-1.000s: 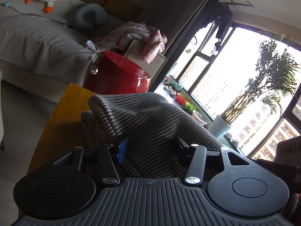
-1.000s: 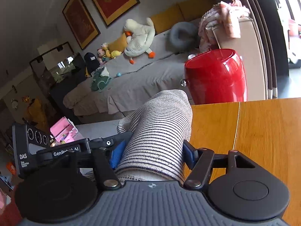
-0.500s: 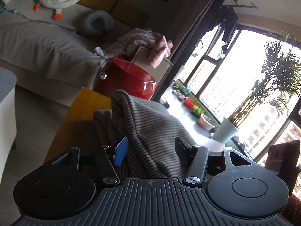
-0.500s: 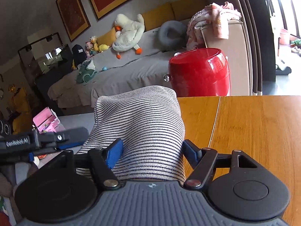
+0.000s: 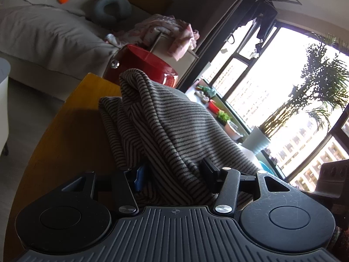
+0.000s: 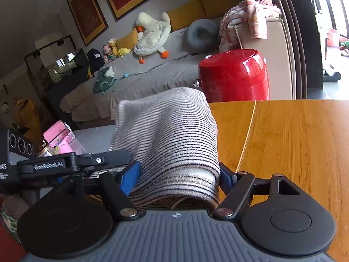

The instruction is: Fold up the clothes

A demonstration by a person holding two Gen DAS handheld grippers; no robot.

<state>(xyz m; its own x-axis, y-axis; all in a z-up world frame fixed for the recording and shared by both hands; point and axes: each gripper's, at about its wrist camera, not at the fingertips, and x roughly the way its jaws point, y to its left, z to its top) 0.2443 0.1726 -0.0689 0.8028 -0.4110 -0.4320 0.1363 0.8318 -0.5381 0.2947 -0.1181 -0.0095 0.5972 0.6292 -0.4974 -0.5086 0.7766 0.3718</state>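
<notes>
A grey striped garment (image 5: 174,126) is bunched over the wooden table (image 5: 65,135). My left gripper (image 5: 174,174) has its jaws wide apart, with folds of the cloth draped between them and over the fingertips. In the right wrist view the same striped garment (image 6: 170,139) humps up between the jaws of my right gripper (image 6: 176,179), its hem rolled at the base. The blue pads (image 6: 128,179) press the cloth's sides. The left gripper's body (image 6: 65,166) shows at the left of that view, close beside the cloth.
A red bin (image 6: 235,78) stands beyond the table's far edge, also in the left wrist view (image 5: 144,65). A grey sofa (image 6: 141,76) with a plush duck (image 6: 152,37) lies behind. Bare wooden table (image 6: 294,144) spreads to the right. Windows and a potted plant (image 5: 259,139) are at the right.
The garment has been lifted and bunched higher between both grippers. The left gripper has come back beside the right one. The cloth hump has shifted right.
</notes>
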